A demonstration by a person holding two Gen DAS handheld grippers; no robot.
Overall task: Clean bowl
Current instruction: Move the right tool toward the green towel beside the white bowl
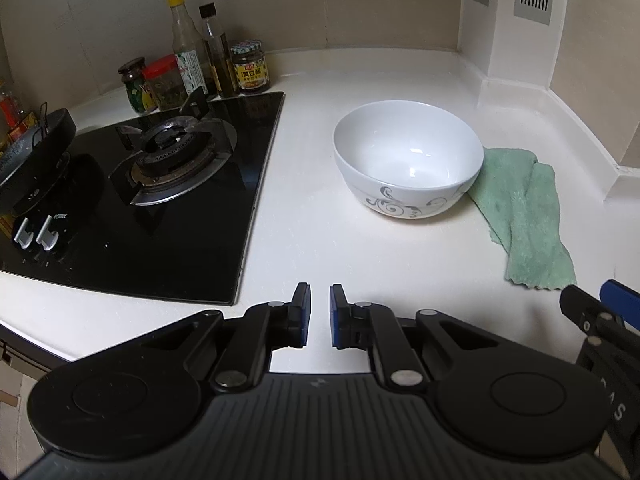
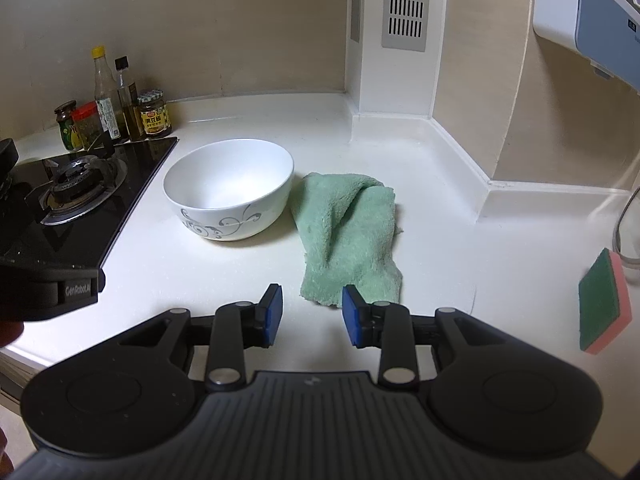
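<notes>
The white bowl point(image 1: 409, 160) with grey scrollwork on its side stands upright and empty on the pale desk point(image 1: 320, 248), between the hob and a green cloth point(image 1: 524, 216). The cloth lies crumpled and folded lengthwise on the bowl's right, its near edge touching or tucked just under the bowl's wall; from the right wrist view the same cloth point(image 2: 350, 236) stretches toward the camera.

The left tool point(image 1: 319, 316) hovers low over the bare desk in front of the bowl, well apart from it, its blue pads narrowly parted and gripping nothing. The right tool point(image 2: 312, 318) is released wider, also empty, its pads just short of the cloth's near end.

Left of the bowl a black glass hob point(image 1: 160, 216) is set into the desk, with a gas burner point(image 1: 172, 156) under a black pan support and two grey knobs point(image 1: 36, 232) at the near corner. Behind the hob, against the beige tiled wall point(image 1: 320, 4), stand several sauce bottles and jars point(image 1: 200, 68). The desk's white upstand runs along the wall and steps around a white boxed column carrying a grey slotted vent point(image 2: 404, 4). Farther right a white and blue appliance point(image 2: 600, 16) hangs on the wall, and a green-and-pink sponge point(image 2: 604, 304) stands on edge at the desk's right side.
</notes>
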